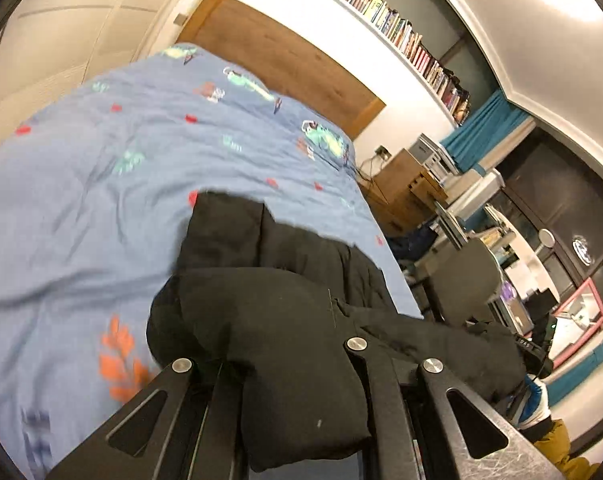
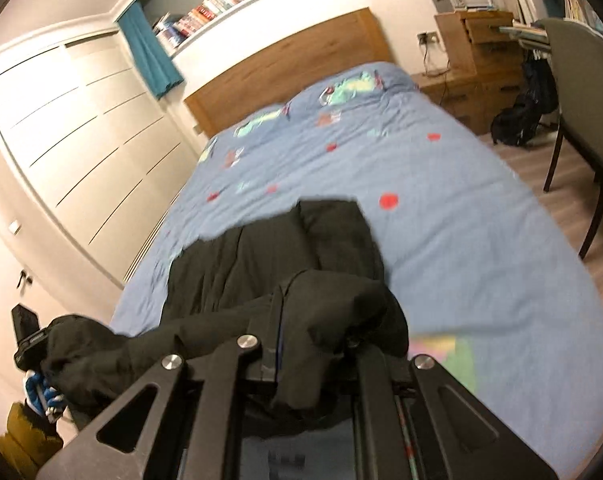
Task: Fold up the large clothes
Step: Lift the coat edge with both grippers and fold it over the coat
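A large black padded garment (image 1: 277, 264) lies partly on the blue patterned bed cover (image 1: 101, 168), its far end spread flat on the bed. My left gripper (image 1: 293, 364) is shut on a bunched edge of the garment, which drapes over and hides the fingertips. In the right wrist view the same black garment (image 2: 269, 256) stretches from the bed to my right gripper (image 2: 317, 344), which is shut on another bunched edge. The left gripper (image 2: 33, 344) shows at the far left of that view, holding the garment's other end above the bed cover (image 2: 441, 200).
A wooden headboard (image 2: 293, 56) stands at the far end of the bed. White wardrobe doors (image 2: 73, 128) line the left side. A grey chair (image 2: 581, 92), a dark bag (image 2: 521, 120) and wooden drawers (image 2: 477, 52) stand on the right. A bookshelf (image 1: 397, 28) runs above.
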Action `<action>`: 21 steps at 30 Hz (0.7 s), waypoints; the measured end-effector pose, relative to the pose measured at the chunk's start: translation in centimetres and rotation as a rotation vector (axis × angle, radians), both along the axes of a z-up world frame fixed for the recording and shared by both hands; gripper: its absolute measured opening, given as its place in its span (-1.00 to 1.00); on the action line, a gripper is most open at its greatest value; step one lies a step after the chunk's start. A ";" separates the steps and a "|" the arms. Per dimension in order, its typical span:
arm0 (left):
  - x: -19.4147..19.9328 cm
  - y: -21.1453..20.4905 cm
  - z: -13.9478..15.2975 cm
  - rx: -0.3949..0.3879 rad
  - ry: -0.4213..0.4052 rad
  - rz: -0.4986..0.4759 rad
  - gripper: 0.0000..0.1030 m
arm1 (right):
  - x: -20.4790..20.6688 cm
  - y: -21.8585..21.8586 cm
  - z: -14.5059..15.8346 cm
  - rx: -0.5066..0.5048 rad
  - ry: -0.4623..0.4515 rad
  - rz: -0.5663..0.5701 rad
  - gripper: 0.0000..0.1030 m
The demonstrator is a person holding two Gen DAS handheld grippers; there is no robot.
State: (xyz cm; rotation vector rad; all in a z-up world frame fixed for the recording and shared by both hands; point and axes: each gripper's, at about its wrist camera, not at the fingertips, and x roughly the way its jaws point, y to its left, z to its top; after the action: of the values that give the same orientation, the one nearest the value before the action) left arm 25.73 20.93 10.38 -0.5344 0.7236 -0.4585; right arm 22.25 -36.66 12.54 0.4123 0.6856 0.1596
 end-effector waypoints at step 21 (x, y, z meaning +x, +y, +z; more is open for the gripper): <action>25.5 -2.8 -12.6 0.041 0.227 0.113 -0.66 | 28.4 -2.5 -13.5 0.021 0.233 -0.232 -0.81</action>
State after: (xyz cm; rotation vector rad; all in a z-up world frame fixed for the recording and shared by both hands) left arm 51.24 18.18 -2.23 -0.5913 0.9127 -0.2795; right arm 50.60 -39.20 -0.94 0.5319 0.8594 -0.1030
